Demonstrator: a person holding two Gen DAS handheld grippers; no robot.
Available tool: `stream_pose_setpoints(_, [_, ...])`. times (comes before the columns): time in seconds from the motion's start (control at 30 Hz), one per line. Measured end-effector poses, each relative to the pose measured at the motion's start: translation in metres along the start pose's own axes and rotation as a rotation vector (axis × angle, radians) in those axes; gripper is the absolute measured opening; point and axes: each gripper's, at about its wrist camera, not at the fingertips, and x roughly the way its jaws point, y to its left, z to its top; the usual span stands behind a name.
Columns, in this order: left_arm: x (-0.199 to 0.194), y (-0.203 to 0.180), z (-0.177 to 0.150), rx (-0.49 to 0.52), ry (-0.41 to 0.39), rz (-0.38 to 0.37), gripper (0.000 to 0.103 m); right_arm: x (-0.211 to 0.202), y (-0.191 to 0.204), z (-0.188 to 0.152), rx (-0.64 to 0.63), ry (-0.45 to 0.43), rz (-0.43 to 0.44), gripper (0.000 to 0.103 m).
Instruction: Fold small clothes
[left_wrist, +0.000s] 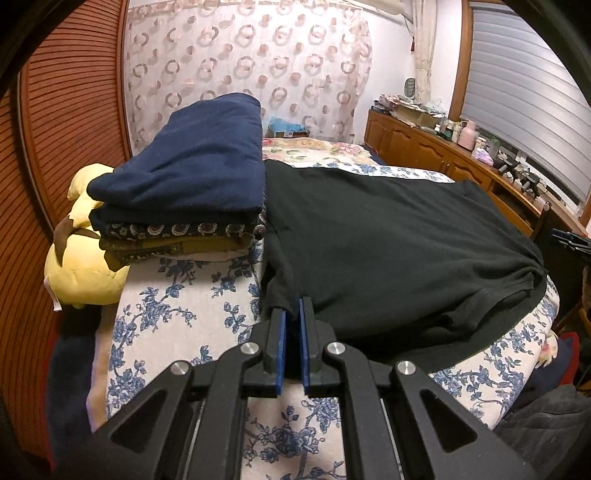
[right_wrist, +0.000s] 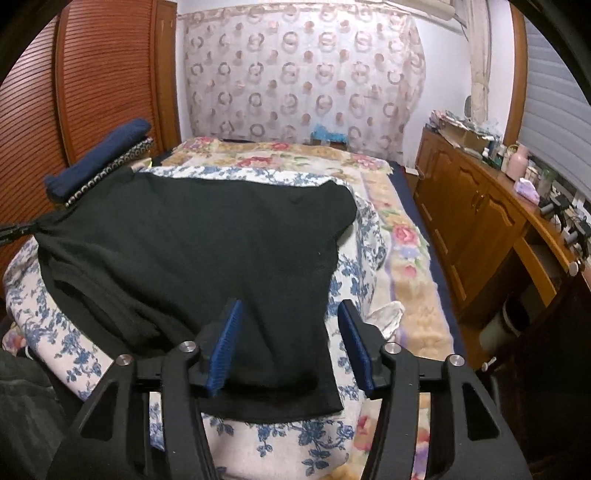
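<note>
On the floral bedspread, left gripper pinches the black garment; right gripper gapes, unclamped.

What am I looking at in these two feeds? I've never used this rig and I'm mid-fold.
Each picture comes from a camera on a hand-held two-finger gripper, looking forward along its blue-padded fingers. There is no robot arm; a person carries one gripper in each hand.

Left view: the left gripper is shut, pinching an edge of the black garment spread on the floral bed cover. Beside it stands a stack of folded clothes, navy on top, with a yellow plush toy behind.

Right view: the right gripper is open, its pads apart and pressing on nothing. The same garment's near corner lies between and under its fingers, not gripped.
</note>
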Motion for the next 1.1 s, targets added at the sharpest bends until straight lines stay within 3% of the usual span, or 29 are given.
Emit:
stream_pose_setpoints(0.17, [-0.001,-0.001,0.001,0.012,-0.006,0.014,0.006,0.004,0.011,0.005,-0.012,-0.019,0.021,0.058])
stream_pose_setpoints(0.37, [-0.004,-0.002,0.002,0.018,-0.012,0.025,0.018,0.021,0.036,0.014,-0.034,-0.022,0.067,0.060])
stream_pose_setpoints(0.53, [-0.008,-0.002,0.004,0.020,-0.030,0.008,0.040,0.044,0.061,0.016,-0.075,0.008,0.104,0.061])
stream_pose_setpoints(0.67, [-0.013,0.002,0.006,0.001,-0.050,0.008,0.047,0.061,0.075,0.014,-0.085,0.038,0.130,0.061])
stream_pose_setpoints(0.73, [-0.013,0.006,0.006,-0.017,-0.047,0.007,0.057,0.070,0.083,0.015,-0.101,0.056,0.135,0.061])
stream_pose_setpoints(1.1, [0.027,0.025,-0.006,-0.083,0.077,0.023,0.057,0.096,0.096,0.005,-0.129,0.141,0.127,0.061])
